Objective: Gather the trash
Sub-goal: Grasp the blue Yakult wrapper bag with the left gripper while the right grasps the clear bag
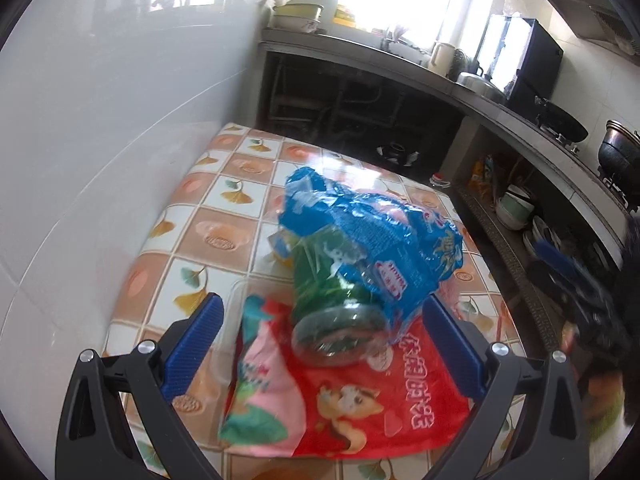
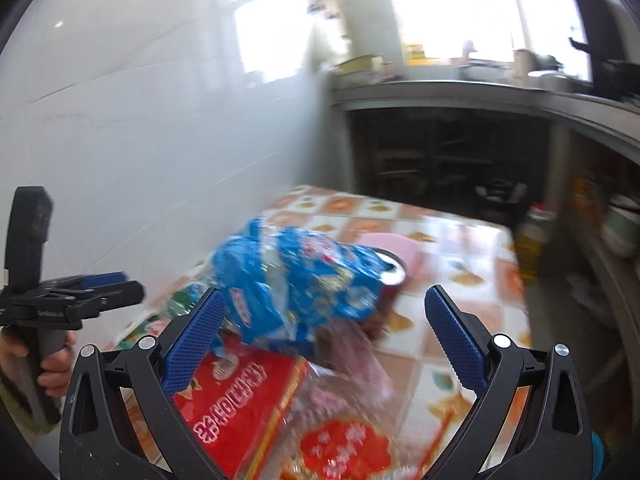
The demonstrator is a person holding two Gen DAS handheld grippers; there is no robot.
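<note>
Crinkly blue bag (image 1: 372, 240) over a green bottle (image 1: 332, 312) lies on a glossy red packet (image 1: 400, 400), between the wide-open left claw (image 1: 322, 336). Right claw (image 2: 324, 334) gapes wide, empty, over the same heap.

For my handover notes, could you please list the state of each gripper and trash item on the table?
left gripper: open, empty
right gripper: open, empty
blue wrapper: crumpled, lying over the green bottle
green bottle: lying on its side
red snack bag: flat on the table
</note>
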